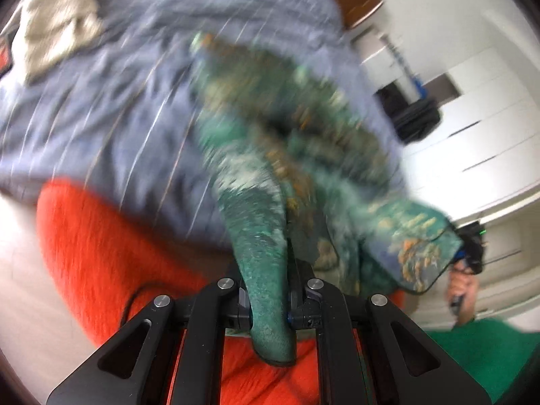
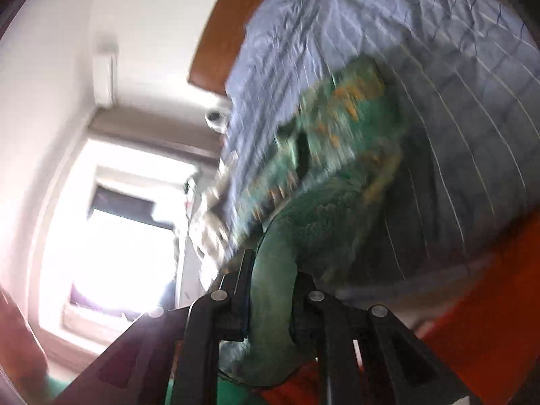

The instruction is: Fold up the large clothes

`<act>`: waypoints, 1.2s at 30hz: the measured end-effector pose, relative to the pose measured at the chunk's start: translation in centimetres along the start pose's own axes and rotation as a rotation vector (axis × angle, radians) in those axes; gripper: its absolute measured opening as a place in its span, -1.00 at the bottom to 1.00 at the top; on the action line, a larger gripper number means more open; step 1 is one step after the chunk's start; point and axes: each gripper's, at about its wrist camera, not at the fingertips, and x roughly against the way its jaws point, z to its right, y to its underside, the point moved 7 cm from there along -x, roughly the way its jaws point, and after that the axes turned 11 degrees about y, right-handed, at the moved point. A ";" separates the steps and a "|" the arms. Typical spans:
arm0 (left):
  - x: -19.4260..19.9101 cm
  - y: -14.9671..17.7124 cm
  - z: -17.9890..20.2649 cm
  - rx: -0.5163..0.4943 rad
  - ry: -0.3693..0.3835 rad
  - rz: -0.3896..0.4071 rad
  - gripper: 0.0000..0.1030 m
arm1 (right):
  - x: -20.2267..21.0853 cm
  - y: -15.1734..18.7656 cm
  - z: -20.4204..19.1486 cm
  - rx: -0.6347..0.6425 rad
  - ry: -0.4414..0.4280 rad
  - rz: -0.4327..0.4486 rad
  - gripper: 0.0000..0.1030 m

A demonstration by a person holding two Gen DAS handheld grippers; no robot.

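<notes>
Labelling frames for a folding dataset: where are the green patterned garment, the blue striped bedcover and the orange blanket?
green patterned garment (image 1: 266, 280), left wrist view, strip pinched between fingers
blue striped bedcover (image 2: 455, 108), right wrist view, bare striped area
orange blanket (image 1: 101, 249), left wrist view, bare fuzzy surface

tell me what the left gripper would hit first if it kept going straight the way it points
Probably the green garment it is already shut on, which bunches up right ahead of the left gripper. Behind that lies the blue bedspread. Blur makes depth uncertain.

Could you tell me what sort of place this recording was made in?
Most likely a bedroom at home: a bed with a blue striped cover and wooden headboard, white wardrobe doors, and a wall air conditioner above a bright window.
</notes>
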 end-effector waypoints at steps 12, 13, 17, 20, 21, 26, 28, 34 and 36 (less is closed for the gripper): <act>-10.1 -19.0 -3.1 0.089 0.021 0.131 -0.76 | -10.0 -18.2 4.2 -0.101 0.023 0.165 -0.71; -11.6 -20.3 -3.9 0.090 -0.020 0.126 -0.72 | -11.3 -19.1 4.5 -0.100 0.041 0.157 -0.71; -17.4 -22.5 -7.6 0.109 -0.126 0.057 -0.44 | -16.3 -21.2 7.3 -0.130 0.122 0.124 -0.68; -18.8 -22.5 -9.3 0.162 -0.093 0.027 -0.26 | -18.8 -21.7 10.3 -0.229 0.120 0.066 -0.61; -18.3 -22.6 -9.4 0.191 -0.037 0.027 -0.17 | -19.1 -21.8 10.9 -0.270 0.092 0.045 -0.57; -11.8 -23.7 -8.6 0.212 0.079 0.174 0.84 | -16.3 -22.9 11.6 -0.483 -0.147 0.040 0.57; -9.5 -23.7 -8.6 0.167 0.066 0.228 0.89 | -14.1 -23.9 11.0 -0.446 -0.124 0.097 0.59; -12.9 -21.5 -8.5 -0.040 -0.114 0.093 0.91 | -14.6 -23.6 6.9 0.045 0.295 0.075 0.59; -16.3 -21.4 -7.8 -0.122 -0.219 0.062 0.91 | -16.7 -23.1 5.8 0.170 0.391 0.065 0.59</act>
